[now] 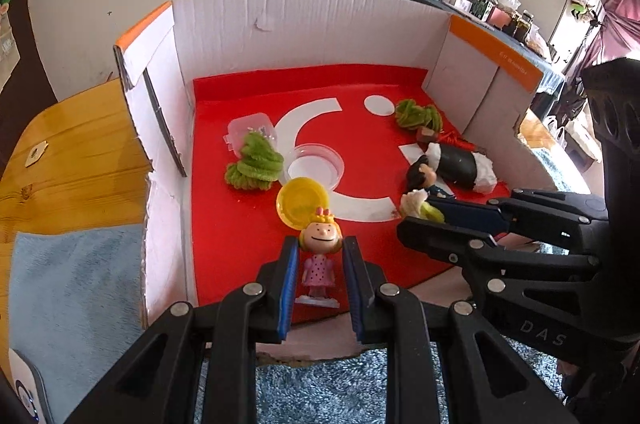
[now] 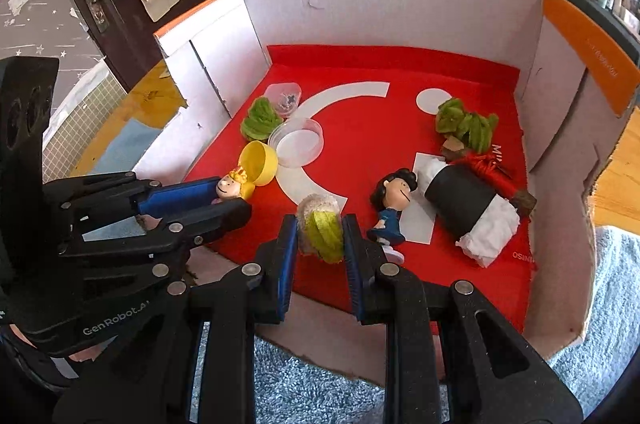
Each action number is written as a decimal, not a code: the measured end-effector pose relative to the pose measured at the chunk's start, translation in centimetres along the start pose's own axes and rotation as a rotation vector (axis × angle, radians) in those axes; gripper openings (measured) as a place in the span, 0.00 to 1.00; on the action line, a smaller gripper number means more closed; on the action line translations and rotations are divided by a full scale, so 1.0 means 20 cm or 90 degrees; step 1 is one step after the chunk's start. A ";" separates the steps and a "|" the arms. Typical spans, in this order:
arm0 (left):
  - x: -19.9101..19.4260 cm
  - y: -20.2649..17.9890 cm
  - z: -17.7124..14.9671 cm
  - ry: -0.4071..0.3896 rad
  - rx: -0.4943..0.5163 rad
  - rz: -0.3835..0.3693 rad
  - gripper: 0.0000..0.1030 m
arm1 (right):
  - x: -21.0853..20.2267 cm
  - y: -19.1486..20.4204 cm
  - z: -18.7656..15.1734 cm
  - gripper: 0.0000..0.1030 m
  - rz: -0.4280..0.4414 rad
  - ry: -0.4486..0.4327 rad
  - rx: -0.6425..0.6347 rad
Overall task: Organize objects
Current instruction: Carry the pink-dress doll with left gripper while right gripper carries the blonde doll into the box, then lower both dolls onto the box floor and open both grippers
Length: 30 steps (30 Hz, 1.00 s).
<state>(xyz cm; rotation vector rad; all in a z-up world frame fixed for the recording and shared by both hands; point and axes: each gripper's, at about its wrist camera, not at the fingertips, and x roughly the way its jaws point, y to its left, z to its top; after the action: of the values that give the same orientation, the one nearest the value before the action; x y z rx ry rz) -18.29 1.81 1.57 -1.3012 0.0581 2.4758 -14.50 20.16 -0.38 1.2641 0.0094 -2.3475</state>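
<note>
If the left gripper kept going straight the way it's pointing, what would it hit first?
Probably the yellow capsule half. The left gripper is shut on the blonde girl figurine, and the capsule half sits just past her head, on the red box floor. Depth is unclear, so the floor might come first.

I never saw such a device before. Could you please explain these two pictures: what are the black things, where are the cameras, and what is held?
A person holds two hand tools, no robot. Each carries a camera looking along its fingers, so each picture comes from one tool. The left claw grips a blonde girl figurine. The right claw grips a green-and-white fuzzy ornament. Both hover over an open cardboard box with a red floor, where a dark-haired figurine, green yarn trees, a yellow capsule half and a black-and-white roll lie.
</note>
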 end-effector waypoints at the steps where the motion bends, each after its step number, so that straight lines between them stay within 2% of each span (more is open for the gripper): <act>1: 0.01 0.00 0.00 0.004 -0.001 0.001 0.22 | 0.00 0.00 0.00 0.21 -0.001 0.002 0.000; 11: 0.08 0.03 0.05 0.009 -0.014 0.010 0.22 | 0.00 -0.10 0.02 0.21 -0.047 0.007 0.021; 16: 0.11 0.05 0.08 0.002 -0.026 0.012 0.22 | 0.00 -0.13 0.03 0.21 -0.088 -0.002 0.020; 30: 0.13 0.05 0.09 -0.005 -0.035 0.016 0.23 | -0.01 -0.15 0.02 0.21 -0.089 -0.006 0.031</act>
<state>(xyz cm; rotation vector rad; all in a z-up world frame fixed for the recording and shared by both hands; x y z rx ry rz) -21.34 1.90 0.42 -1.3213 0.0047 2.5191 -16.05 22.84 -0.63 1.3140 0.0382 -2.4858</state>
